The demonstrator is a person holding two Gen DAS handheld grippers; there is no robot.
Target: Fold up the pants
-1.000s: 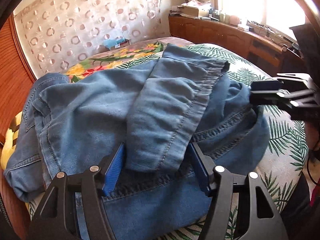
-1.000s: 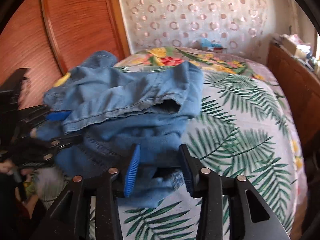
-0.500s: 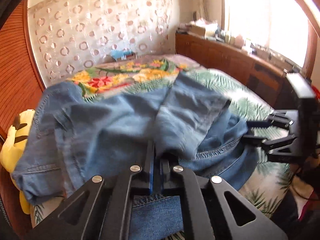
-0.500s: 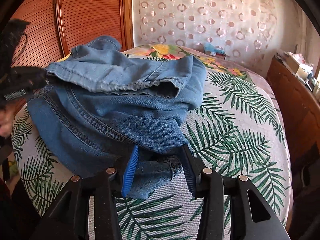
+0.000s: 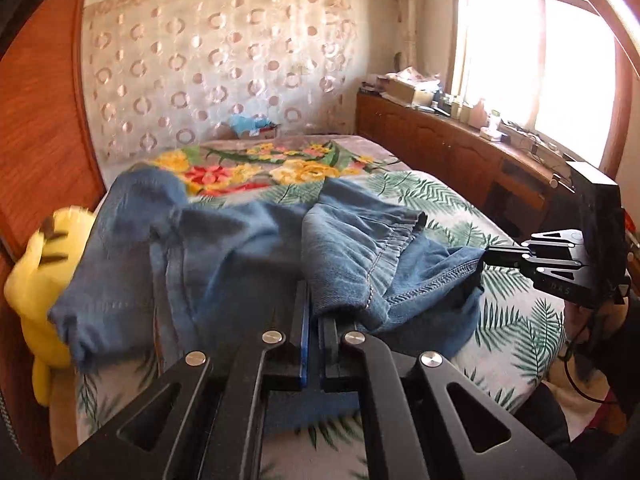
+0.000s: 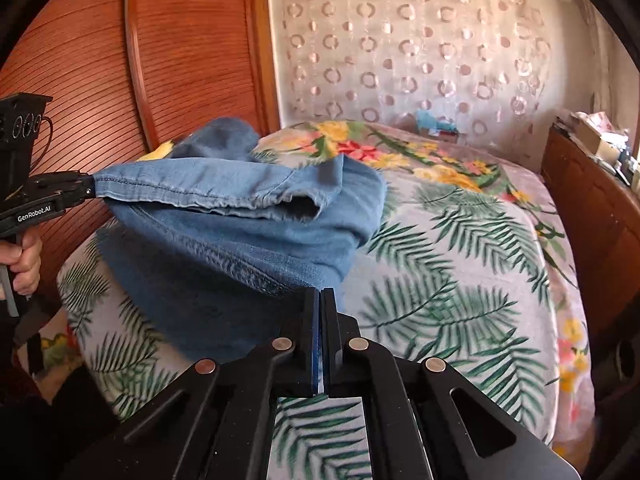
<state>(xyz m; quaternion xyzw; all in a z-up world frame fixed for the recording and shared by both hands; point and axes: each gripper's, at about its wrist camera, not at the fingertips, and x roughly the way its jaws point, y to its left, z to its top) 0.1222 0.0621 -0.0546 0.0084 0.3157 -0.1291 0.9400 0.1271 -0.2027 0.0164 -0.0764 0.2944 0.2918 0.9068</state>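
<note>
Both the left gripper [image 5: 314, 312] and right gripper [image 6: 320, 300] are pinching the jeans [image 5: 240, 256] with jaws fully closed; this soft, heavy cloth is sagging, so thick seamed edges are seeming the safest holds.

Yellow plush toy [image 5: 38, 288] blurred, partly behind pants [image 5: 224, 264]; items on sideboard [image 5: 452, 140] too small, perhaps bottles.

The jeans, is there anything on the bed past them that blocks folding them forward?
Nothing visible does. Both grippers, left and right, are clamped on the jeans, and the leaf-print bedspread beyond them lies bare.
</note>
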